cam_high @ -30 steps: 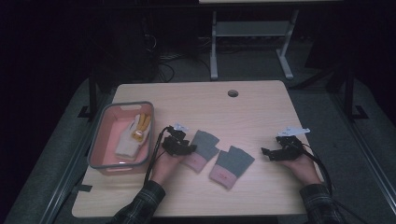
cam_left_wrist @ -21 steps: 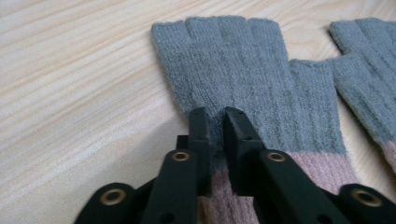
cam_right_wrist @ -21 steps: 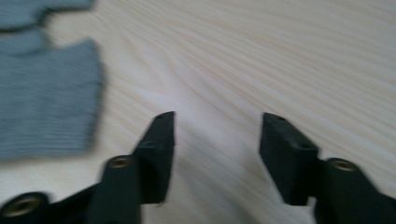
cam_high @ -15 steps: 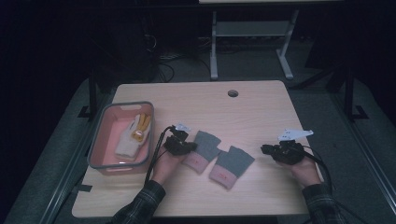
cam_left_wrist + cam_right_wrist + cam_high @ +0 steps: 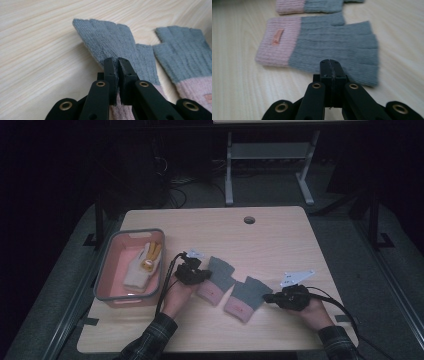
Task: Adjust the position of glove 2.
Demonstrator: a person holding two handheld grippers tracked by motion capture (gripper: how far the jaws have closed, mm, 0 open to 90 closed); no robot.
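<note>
Now left gripper [image 5: 117,62] pinching glove [image 5: 112,42] edge, low.

Two grey fingerless gloves with pink cuffs lie side by side on the tabletop: left glove [image 5: 216,279] edge lifted, right glove [image 5: 246,298] flat.
</note>
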